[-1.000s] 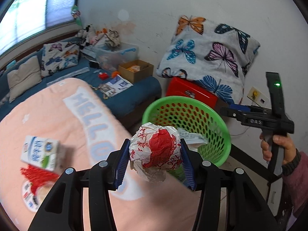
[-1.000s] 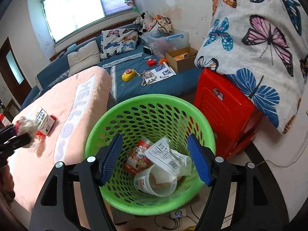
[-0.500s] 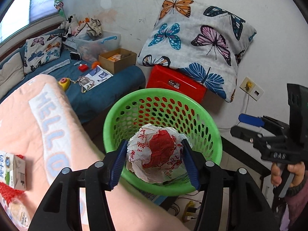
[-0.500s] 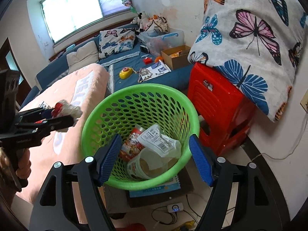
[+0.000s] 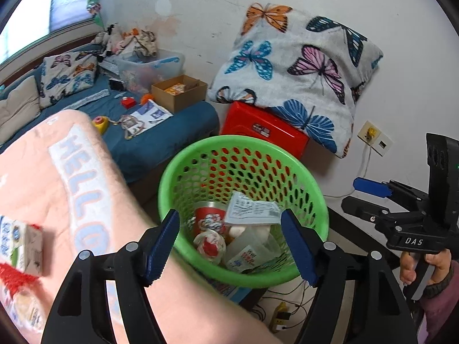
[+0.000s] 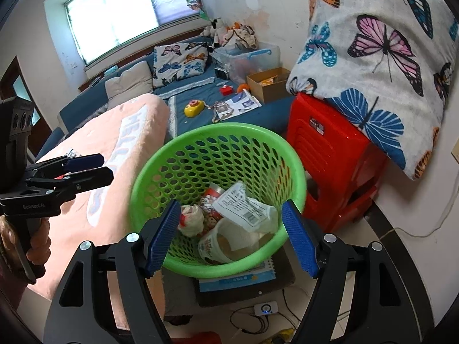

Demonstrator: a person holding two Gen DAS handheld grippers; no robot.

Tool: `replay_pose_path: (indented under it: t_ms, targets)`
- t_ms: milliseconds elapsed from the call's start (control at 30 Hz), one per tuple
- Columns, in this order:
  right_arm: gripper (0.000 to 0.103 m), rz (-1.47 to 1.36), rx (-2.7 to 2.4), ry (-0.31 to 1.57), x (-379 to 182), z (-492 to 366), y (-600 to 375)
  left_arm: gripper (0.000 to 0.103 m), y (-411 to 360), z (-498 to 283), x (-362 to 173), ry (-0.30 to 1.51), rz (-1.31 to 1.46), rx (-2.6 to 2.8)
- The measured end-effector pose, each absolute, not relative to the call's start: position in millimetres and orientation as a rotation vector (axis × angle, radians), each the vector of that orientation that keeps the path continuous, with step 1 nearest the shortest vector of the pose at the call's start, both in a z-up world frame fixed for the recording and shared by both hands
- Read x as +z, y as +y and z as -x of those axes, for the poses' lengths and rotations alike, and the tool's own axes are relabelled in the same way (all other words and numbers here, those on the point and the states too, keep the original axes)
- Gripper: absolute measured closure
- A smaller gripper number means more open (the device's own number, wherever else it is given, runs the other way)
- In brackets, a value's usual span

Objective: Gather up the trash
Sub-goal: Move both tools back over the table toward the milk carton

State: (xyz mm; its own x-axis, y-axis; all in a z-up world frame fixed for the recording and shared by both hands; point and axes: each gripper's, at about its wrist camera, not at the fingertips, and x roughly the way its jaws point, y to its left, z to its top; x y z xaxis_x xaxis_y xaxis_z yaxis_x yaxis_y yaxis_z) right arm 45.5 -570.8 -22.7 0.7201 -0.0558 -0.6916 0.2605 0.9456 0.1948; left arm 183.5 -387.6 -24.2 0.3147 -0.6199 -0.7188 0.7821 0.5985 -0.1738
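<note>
A green perforated basket stands on the floor beside the bed; it also shows in the right wrist view. Inside lie a crumpled red-and-white wrapper, a red cup, a white packet and a plastic tub. My left gripper is open and empty above the basket's near rim. My right gripper is open and empty over the basket from the other side. A small milk carton and red net wrapping lie on the pink blanket.
A pink "HELLO" blanket covers the bed at the left. A red plastic stool with a butterfly pillow stands behind the basket. A blue couch holds a cardboard box, papers and toys. Cables lie on the floor.
My left gripper carried the crumpled wrapper over the basket, then opened; the wrapper now lies inside the basket. My right gripper stayed open over the basket.
</note>
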Motion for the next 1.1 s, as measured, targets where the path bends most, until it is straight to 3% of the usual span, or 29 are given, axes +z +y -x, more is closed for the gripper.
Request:
replay_pose_path:
  t_ms: [600,1100]
  targets:
    - [0.024,-0.185,0.011,0.743,-5.7,-102.0,-484.6,0.033,-224.9,-205.1,-5.8,0.799,-0.133,-0.643]
    - [0.024,-0.078,0.214,0.772,-1.8,-180.3,-391.1,0.033,-98.8,-211.3,-25.0,0.833,-0.035,-0.434]
